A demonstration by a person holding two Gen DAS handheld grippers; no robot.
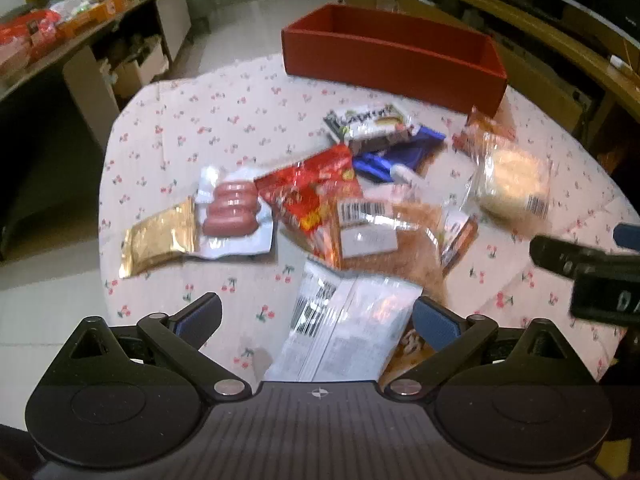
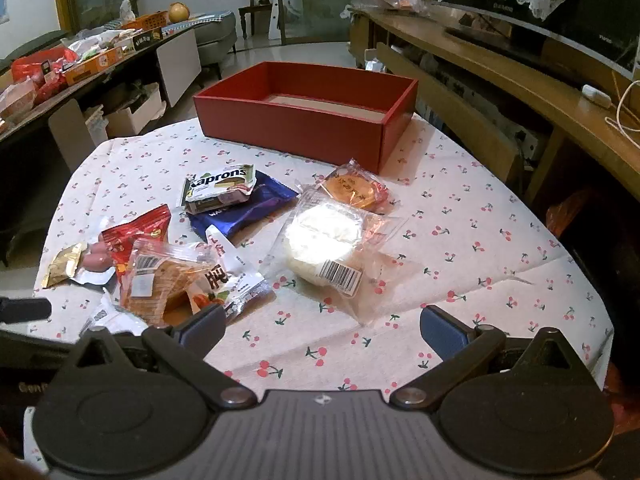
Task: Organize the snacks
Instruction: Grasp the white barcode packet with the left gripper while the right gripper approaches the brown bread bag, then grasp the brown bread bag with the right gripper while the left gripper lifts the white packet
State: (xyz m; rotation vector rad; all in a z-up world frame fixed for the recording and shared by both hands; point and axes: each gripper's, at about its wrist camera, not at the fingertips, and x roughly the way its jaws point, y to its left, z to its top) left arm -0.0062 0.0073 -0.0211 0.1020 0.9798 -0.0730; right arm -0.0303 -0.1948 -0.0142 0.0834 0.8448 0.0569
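Observation:
An empty red box [image 2: 304,120] stands at the far side of the cherry-print table [image 2: 480,248]; it also shows in the left wrist view [image 1: 392,60]. Snacks lie scattered before it: a Kaprons wafer [image 2: 218,188], a blue wafer pack [image 2: 244,210], a white bun in clear wrap [image 2: 324,240], an orange pastry [image 2: 354,190], a red packet [image 1: 316,196], sausages [image 1: 232,210], a gold packet [image 1: 160,238], a toast pack [image 2: 160,280]. My left gripper [image 1: 316,316] is open over a white packet [image 1: 344,324]. My right gripper [image 2: 322,326] is open and empty above bare cloth.
A long counter [image 2: 80,80] with boxes and packets runs along the left. A wooden TV bench [image 2: 520,80] stands on the right. The right gripper's body [image 1: 592,272] shows at the right edge of the left wrist view.

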